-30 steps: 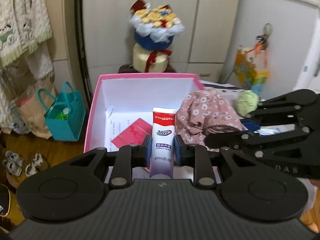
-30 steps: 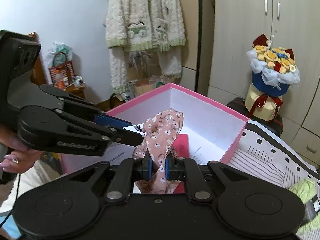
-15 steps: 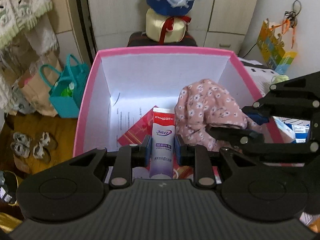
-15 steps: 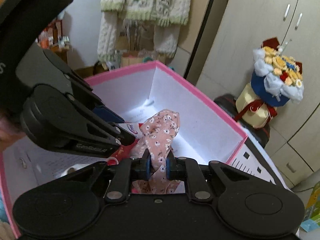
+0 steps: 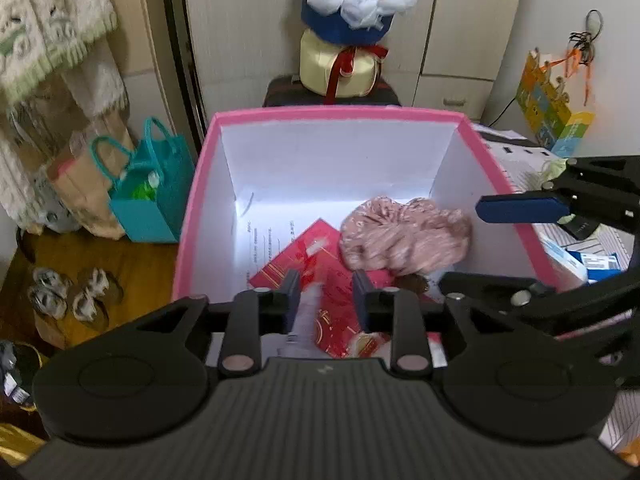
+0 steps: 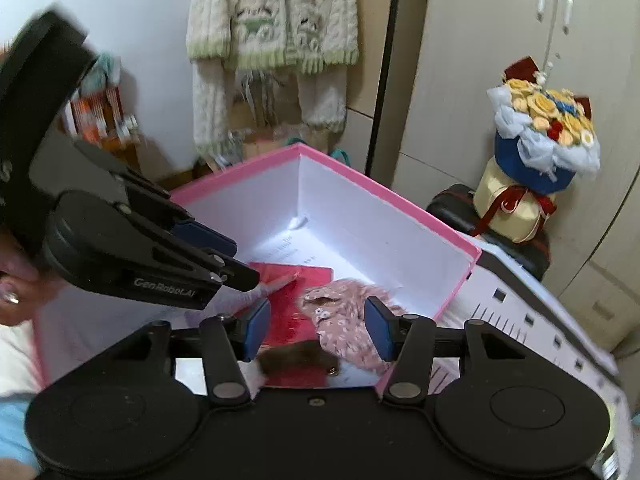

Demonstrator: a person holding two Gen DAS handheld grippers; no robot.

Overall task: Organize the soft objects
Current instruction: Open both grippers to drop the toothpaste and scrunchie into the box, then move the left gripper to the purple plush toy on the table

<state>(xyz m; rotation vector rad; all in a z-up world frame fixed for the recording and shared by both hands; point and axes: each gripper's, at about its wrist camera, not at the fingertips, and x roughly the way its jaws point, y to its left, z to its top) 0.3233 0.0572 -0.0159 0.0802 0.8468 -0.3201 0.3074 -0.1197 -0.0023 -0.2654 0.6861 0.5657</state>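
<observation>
Pink floral fabric bundle (image 5: 404,236): lies crumpled on the floor of the pink-rimmed white cardboard box (image 5: 336,114), long axis across the box, beside the red envelope (image 5: 340,300). Blurred white toothpaste tube (image 5: 306,312): dropping nose-down below the left claw (image 5: 326,300). Both released since half a second ago; left claw and right claw (image 6: 318,330) now gape wide, empty. Surroundings: teal tote bag (image 5: 150,196) on wooden floor, flower bouquet (image 5: 348,4), cream wardrobe doors.

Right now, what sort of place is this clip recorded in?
Most likely a lived-in bedroom or home storage corner. A cream knitted cardigan hangs on the wall, beige wardrobe doors stand behind, and a blue-wrapped flower bouquet sits on a cream gift box beyond the pink-rimmed white cardboard box.
</observation>
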